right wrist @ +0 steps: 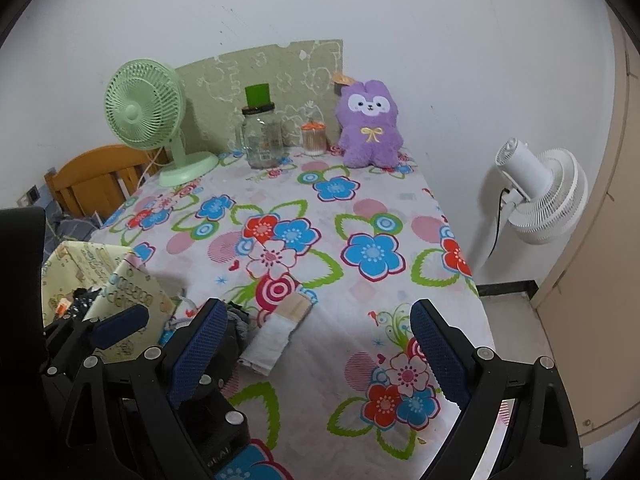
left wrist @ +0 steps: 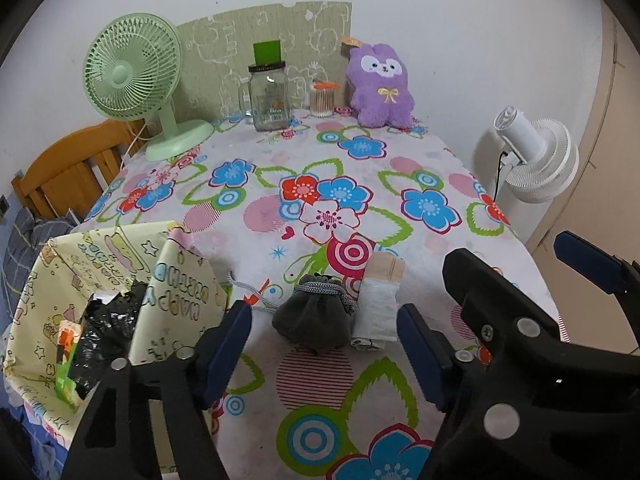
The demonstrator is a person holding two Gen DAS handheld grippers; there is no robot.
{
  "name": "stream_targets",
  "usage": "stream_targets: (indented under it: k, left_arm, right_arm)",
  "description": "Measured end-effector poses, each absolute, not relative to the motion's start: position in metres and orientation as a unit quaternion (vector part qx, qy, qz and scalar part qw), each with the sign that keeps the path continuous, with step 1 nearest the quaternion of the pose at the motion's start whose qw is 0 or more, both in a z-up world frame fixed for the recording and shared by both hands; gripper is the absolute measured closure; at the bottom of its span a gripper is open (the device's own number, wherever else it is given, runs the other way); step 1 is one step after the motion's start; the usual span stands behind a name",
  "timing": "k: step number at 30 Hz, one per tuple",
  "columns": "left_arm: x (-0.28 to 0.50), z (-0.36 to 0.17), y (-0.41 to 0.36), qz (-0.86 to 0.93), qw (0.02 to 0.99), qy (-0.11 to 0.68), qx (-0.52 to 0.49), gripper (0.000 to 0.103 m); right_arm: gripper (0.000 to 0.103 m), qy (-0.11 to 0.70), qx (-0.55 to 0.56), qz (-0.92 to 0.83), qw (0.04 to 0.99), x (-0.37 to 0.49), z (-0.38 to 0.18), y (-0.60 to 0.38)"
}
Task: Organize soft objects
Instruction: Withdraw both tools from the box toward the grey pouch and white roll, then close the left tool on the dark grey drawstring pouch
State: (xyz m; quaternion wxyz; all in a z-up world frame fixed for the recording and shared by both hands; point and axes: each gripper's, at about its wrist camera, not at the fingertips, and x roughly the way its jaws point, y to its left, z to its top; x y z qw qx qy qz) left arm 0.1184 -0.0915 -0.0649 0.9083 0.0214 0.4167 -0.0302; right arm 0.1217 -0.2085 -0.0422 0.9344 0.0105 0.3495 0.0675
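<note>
Worktop [left wrist: 400, 168] in floral cloth carries everything. Fabric bin [left wrist: 176, 280] at its left edge holds black items, so sorting looks partly done. Purple plush [left wrist: 380, 88] sits at far back, untouched. Dark pouch [left wrist: 314, 322] and folded white cloth [left wrist: 380, 304] lie touching, near centre, still out. Left claw [left wrist: 324, 348] wide open, empty, facing pouch. Right claw [right wrist: 320, 352] wide open, empty.

The middle of the flowered tablecloth [left wrist: 360, 168] is left bare. The near left is blocked by a patterned box [left wrist: 100, 280]. The far edge is lined by a green fan [left wrist: 132, 76], glass jar [left wrist: 268, 96] and purple plush [left wrist: 380, 88].
</note>
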Motion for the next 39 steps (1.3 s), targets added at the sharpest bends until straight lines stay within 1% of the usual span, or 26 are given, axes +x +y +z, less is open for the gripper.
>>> stream_targets:
  k: [4, 11, 14, 18, 25, 28, 36, 39]
  left_arm:
    - [0.126, -0.072, -0.094, -0.03, 0.904, 0.426, 0.021, 0.033]
    - [0.138, -0.085, -0.092, -0.012, 0.9, 0.436, 0.02, 0.037]
    - [0.144, -0.09, -0.09, -0.005, 0.897, 0.442, 0.021, 0.039]
    - [0.149, -0.098, -0.088, -0.003, 0.891, 0.454, 0.02, 0.042]
    - [0.156, -0.107, -0.085, -0.002, 0.886, 0.464, 0.018, 0.042]
    - [0.158, -0.109, -0.085, -0.012, 0.883, 0.469, 0.018, 0.045]
    - [0.163, -0.117, -0.082, -0.017, 0.878, 0.479, 0.011, 0.043]
    - [0.164, -0.119, -0.081, -0.019, 0.877, 0.481, 0.008, 0.043]
  right_arm:
    - [0.008, 0.358, 0.014, 0.065, 0.931, 0.128, -0.049, -0.212]
    - [0.009, 0.372, 0.016, 0.064, 0.926, 0.14, -0.06, -0.213]
    - [0.012, 0.38, 0.017, 0.068, 0.922, 0.146, -0.065, -0.21]
    - [0.014, 0.391, 0.013, 0.07, 0.918, 0.153, -0.073, -0.208]
    - [0.017, 0.407, 0.013, 0.074, 0.91, 0.163, -0.083, -0.203]
    - [0.018, 0.412, 0.013, 0.075, 0.908, 0.167, -0.086, -0.2]
    - [0.019, 0.428, 0.015, 0.077, 0.901, 0.177, -0.095, -0.196]
    - [0.022, 0.436, 0.019, 0.081, 0.896, 0.181, -0.1, -0.193]
